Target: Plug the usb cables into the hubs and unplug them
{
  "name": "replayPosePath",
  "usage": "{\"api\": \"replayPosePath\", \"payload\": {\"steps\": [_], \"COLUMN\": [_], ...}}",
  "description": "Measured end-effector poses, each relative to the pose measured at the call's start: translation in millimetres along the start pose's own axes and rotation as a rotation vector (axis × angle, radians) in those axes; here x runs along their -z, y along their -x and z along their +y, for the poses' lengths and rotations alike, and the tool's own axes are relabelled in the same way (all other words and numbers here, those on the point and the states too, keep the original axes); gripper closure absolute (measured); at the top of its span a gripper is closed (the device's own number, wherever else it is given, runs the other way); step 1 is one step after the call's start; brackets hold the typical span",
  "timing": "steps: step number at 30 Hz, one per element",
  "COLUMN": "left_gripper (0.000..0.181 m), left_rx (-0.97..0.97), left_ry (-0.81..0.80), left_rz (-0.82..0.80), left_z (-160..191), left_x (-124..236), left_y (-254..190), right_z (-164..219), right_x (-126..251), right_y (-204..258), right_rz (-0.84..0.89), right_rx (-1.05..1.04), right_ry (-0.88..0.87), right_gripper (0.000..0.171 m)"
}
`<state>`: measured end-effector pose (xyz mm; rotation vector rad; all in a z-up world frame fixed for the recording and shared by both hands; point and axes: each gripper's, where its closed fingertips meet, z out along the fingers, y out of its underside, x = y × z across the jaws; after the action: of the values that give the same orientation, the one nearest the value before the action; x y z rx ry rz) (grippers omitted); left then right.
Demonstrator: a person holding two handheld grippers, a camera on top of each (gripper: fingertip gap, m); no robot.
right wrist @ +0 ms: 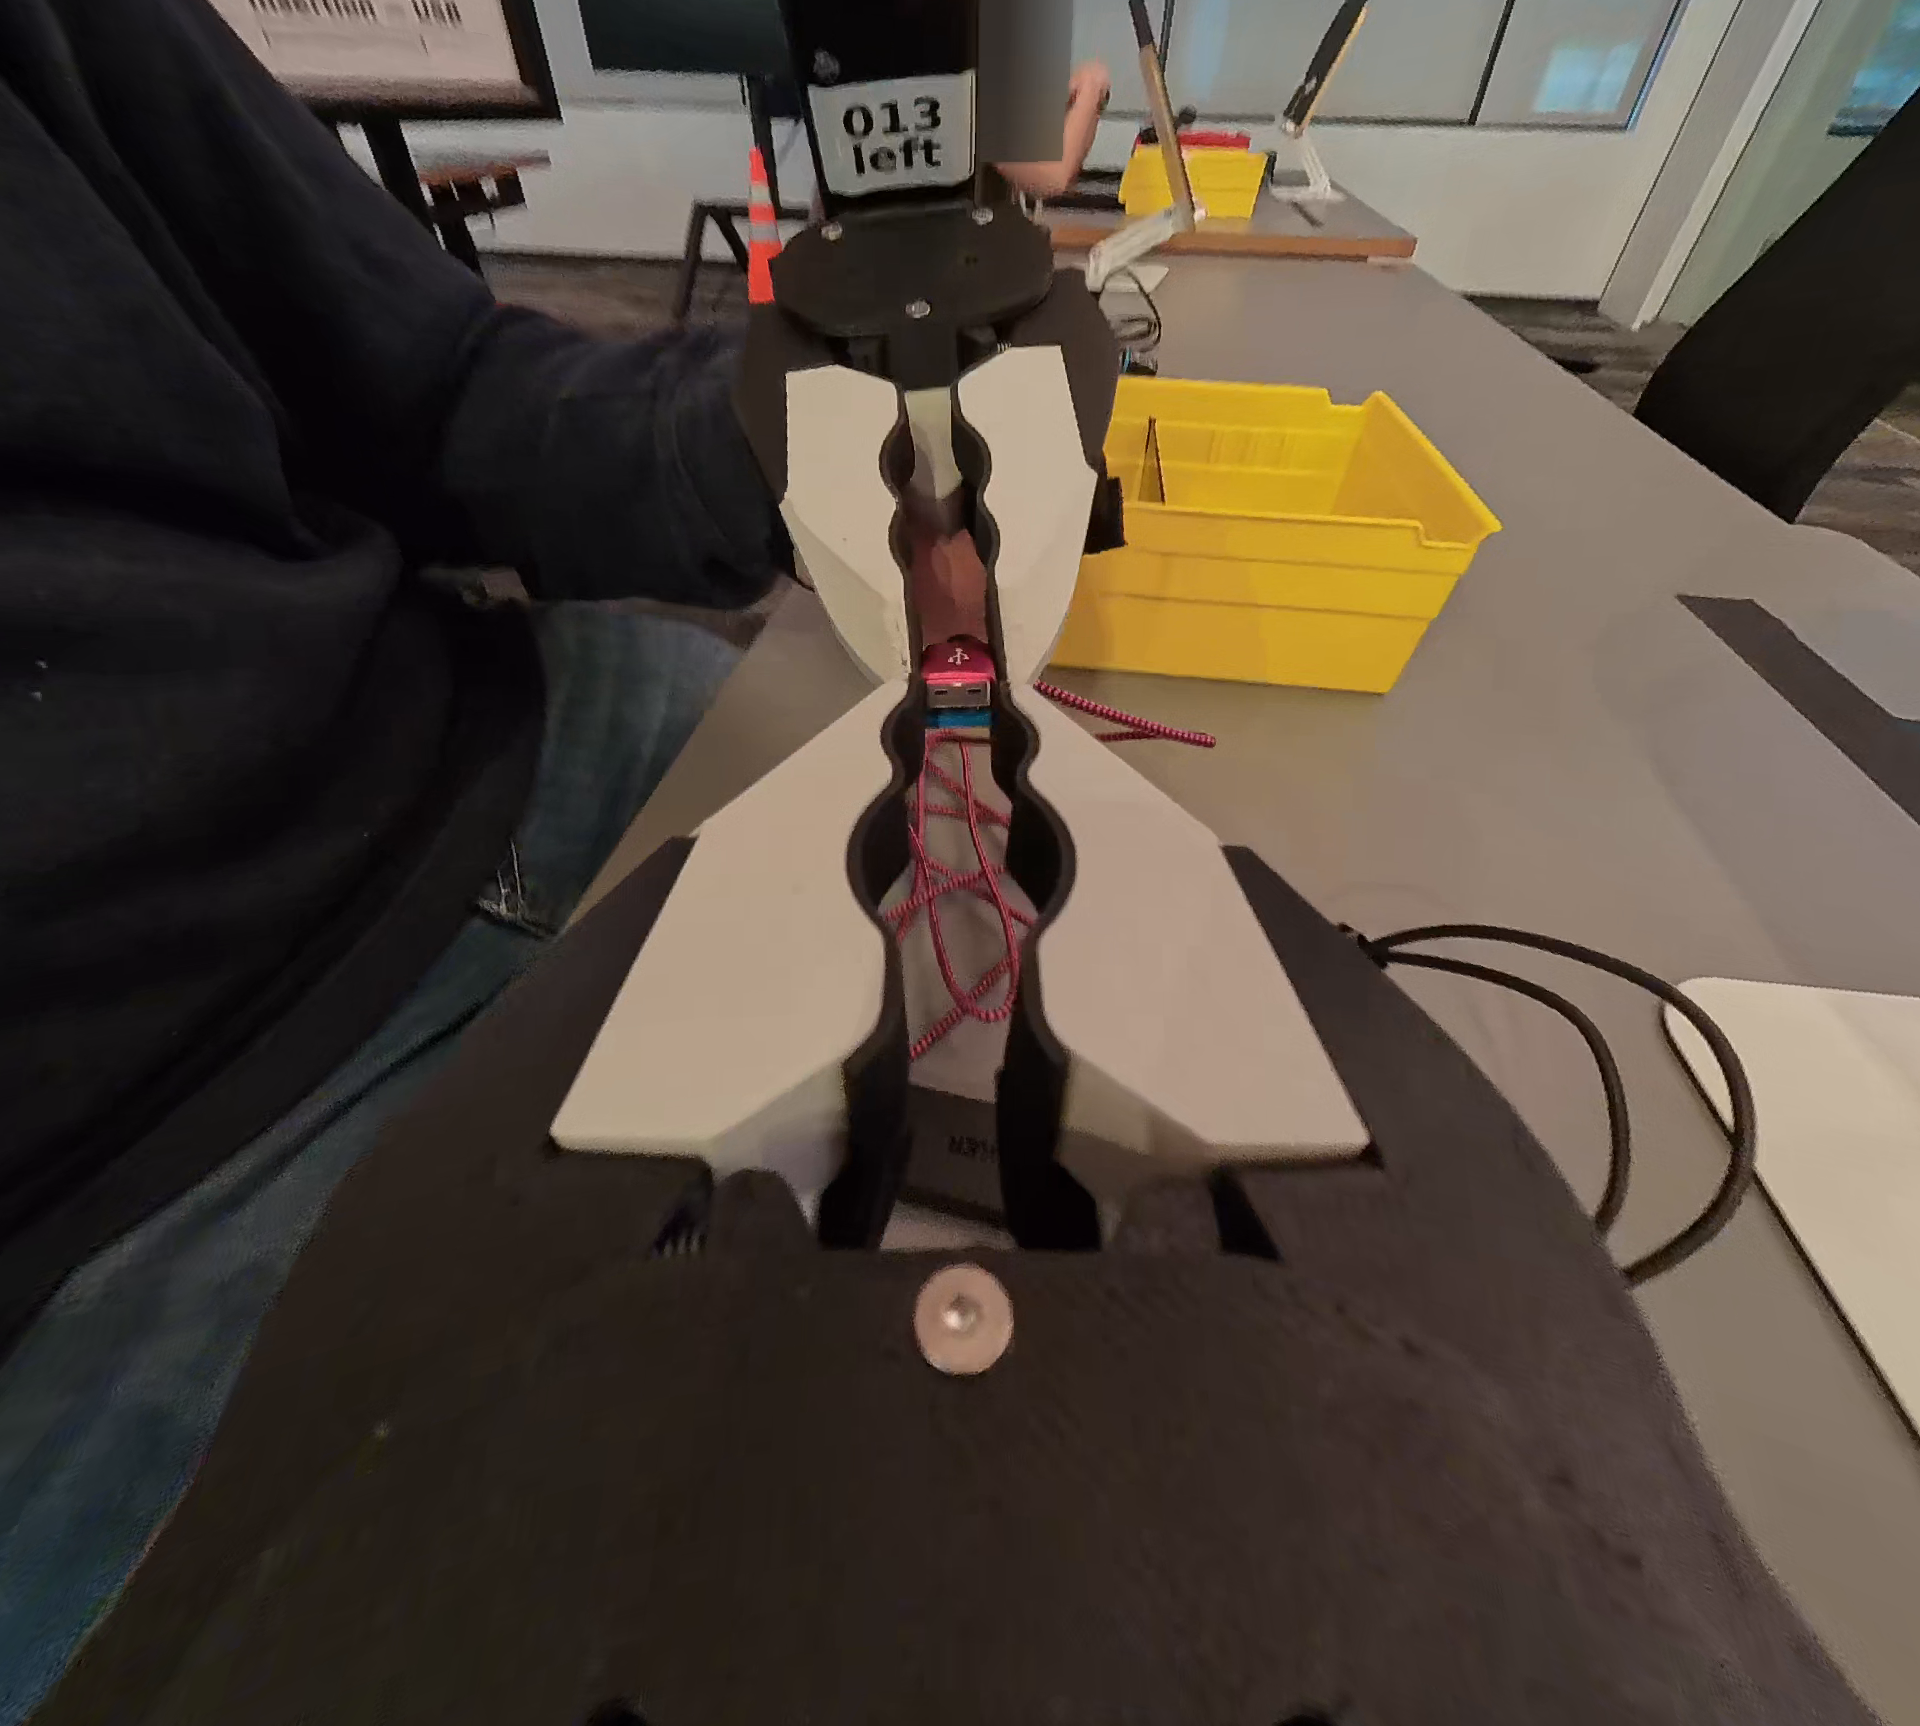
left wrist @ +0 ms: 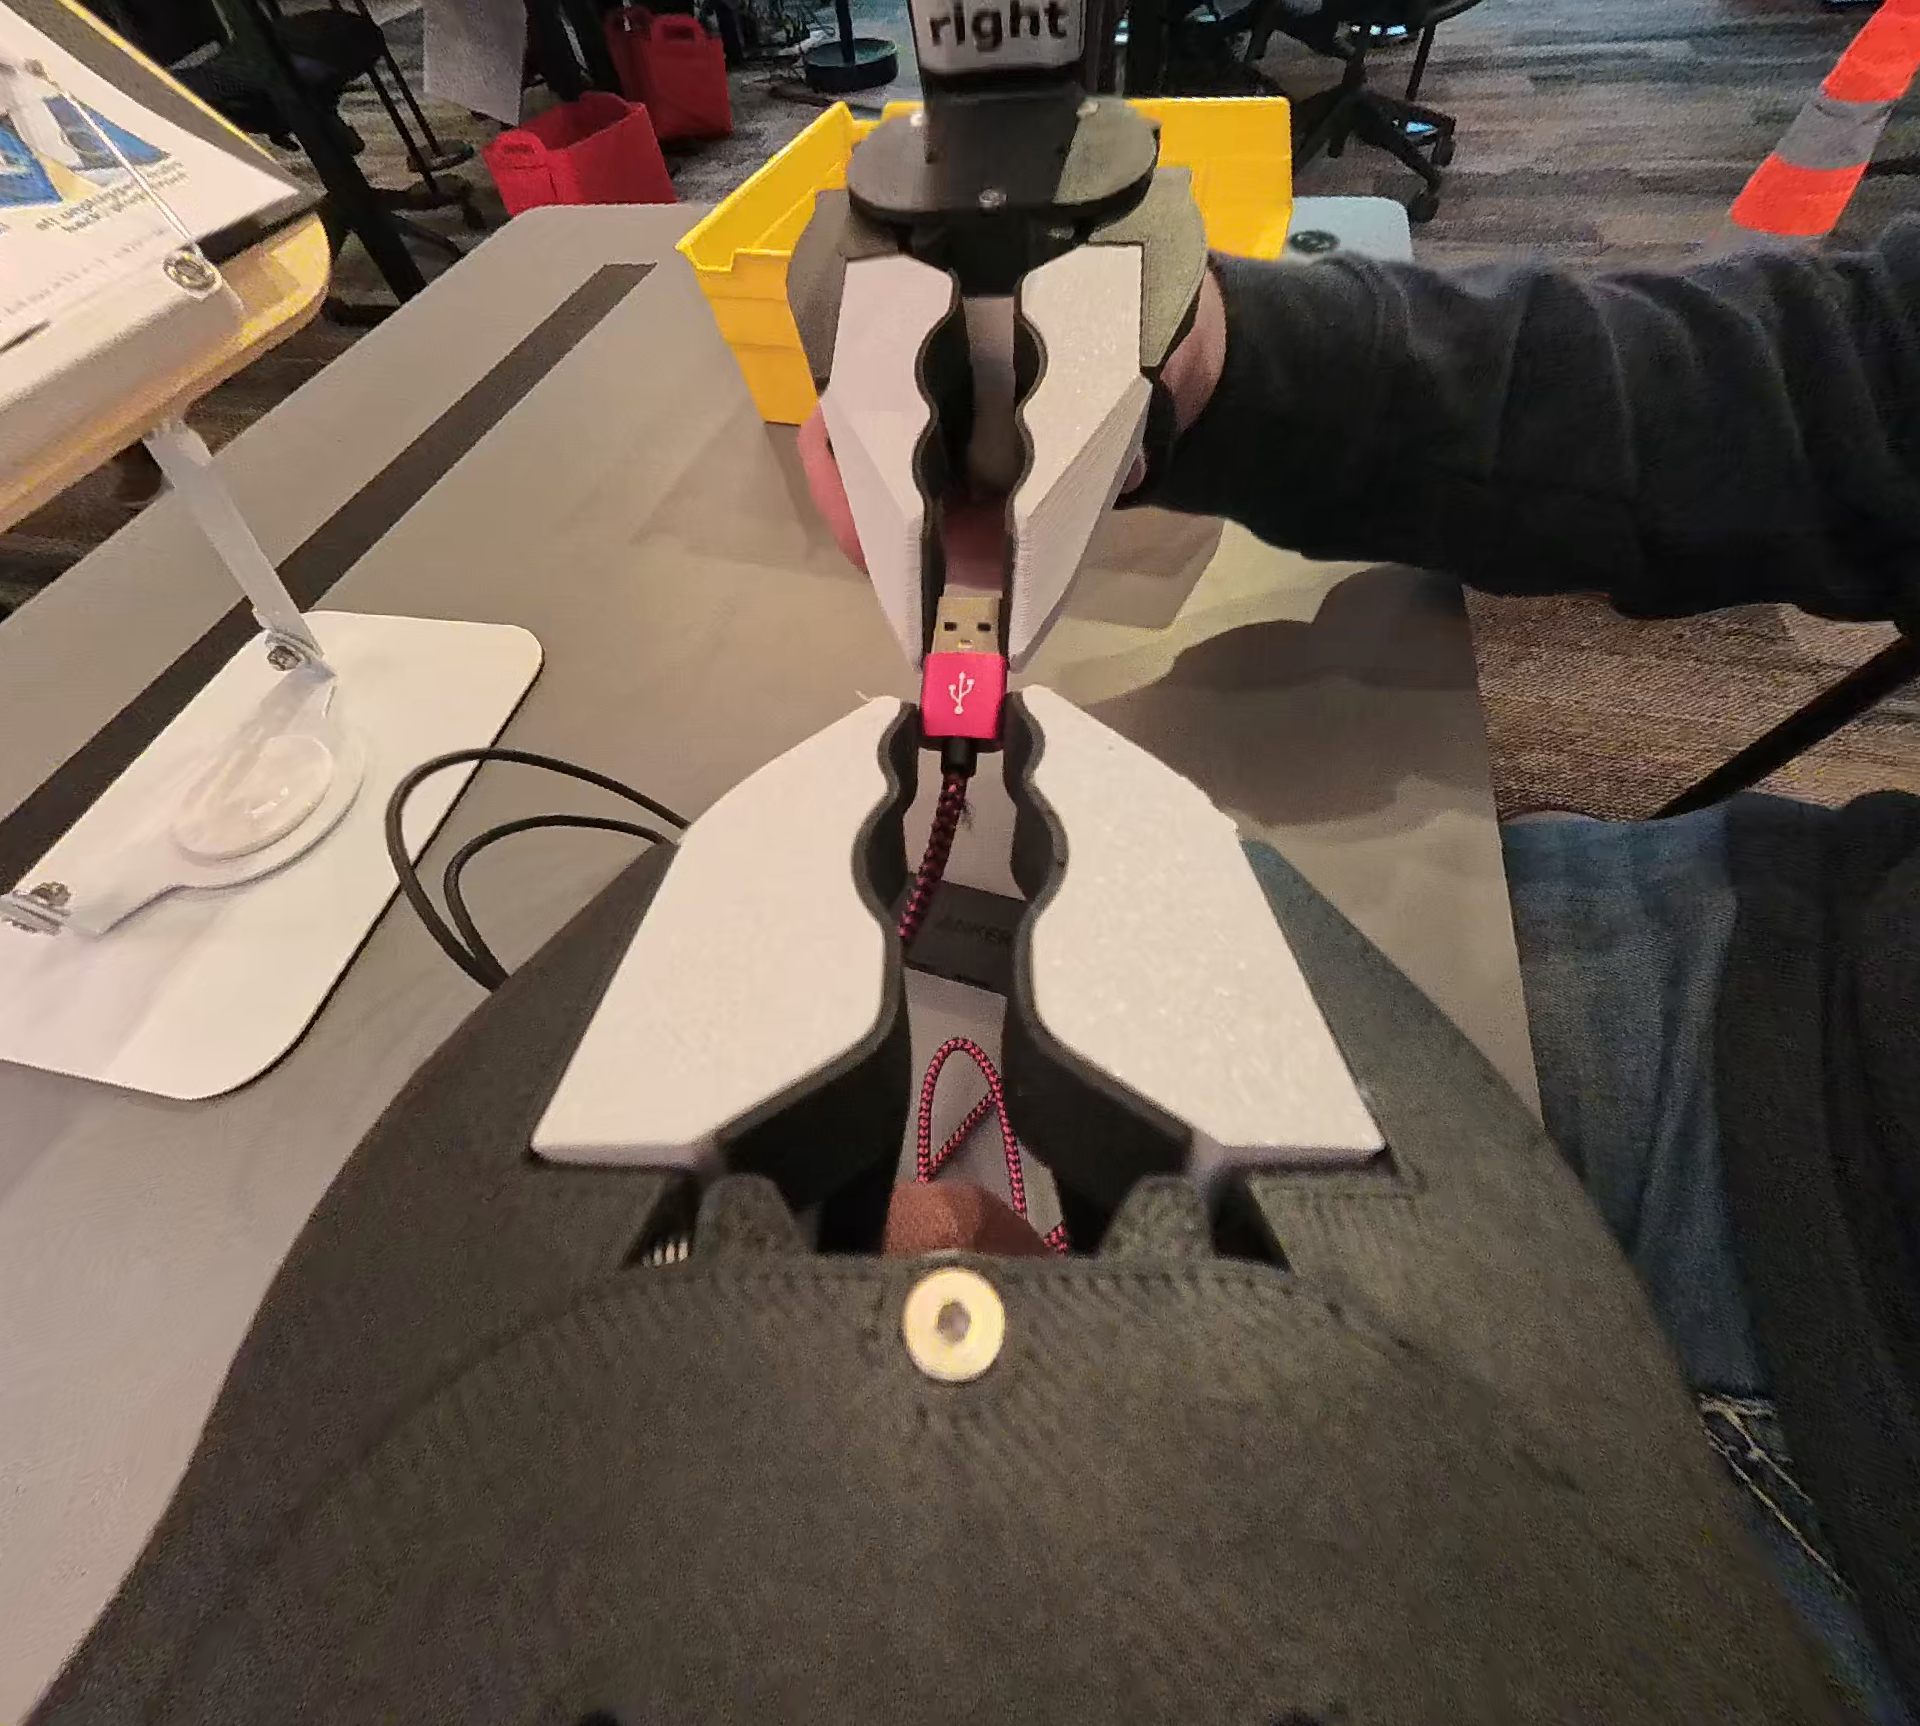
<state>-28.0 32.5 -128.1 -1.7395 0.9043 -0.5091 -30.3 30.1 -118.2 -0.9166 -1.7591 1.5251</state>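
Grey table (left wrist: 644,471) with yellow bin (right wrist: 1299,533). Left gripper (left wrist: 961,710) is closed on the pink plug (left wrist: 962,692); right gripper (right wrist: 961,720) is nearly closed, apparently pinching a blue-ported hub (right wrist: 958,719). Plug meets port, unseated; insertion and unplugging remain.

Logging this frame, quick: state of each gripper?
Left gripper: closed on the pink USB plug.
Right gripper: closed on a black hub, blue port facing the plug.

Pink USB plug (right wrist: 958,677) tip to tip between two opposed grippers' white fingers (right wrist: 1132,928).
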Motion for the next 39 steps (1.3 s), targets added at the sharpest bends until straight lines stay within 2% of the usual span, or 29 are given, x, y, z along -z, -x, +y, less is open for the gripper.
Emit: {"api": "replayPosePath", "payload": {"steps": [3, 7, 11, 16, 23, 39], "left_gripper": [0.166, 0.143, 0.136, 0.141, 0.159, 0.167], "left_rx": [0.031, 0.086, 0.094, 0.136, 0.241, 0.206], "left_ry": [-0.084, -0.191, -0.266, -0.338, -0.484, -0.397], "left_rz": [0.000, -0.004, -0.039, -0.008, 0.049, 0.062], "left_z": [-12.7, -23.9, -28.9, -35.6, -48.5, -43.6], "left_x": [3.3, 6.3, 14.1, 11.3, 15.8, 8.0], "left_y": [0.8, 5.3, 12.4, 7.2, 5.0, -2.2], "right_z": [-10.8, -16.9, -23.8, -33.7, -34.4, -33.8], "right_x": [3.0, 6.5, 11.3, 11.4, 12.7, 13.7], "right_y": [-0.1, -2.3, -3.3, -2.0, -0.4, 3.0], "right_rz": [-0.016, -0.018, -0.023, -0.047, -0.048, -0.063], "right_rx": [-0.046, -0.093, -0.131, -0.157, -0.154, -0.144], "right_ry": [-0.118, -0.233, -0.333, -0.445, -0.493, -0.524], "right_gripper": [0.162, 0.161, 0.161, 0.161, 0.161, 0.162]}}
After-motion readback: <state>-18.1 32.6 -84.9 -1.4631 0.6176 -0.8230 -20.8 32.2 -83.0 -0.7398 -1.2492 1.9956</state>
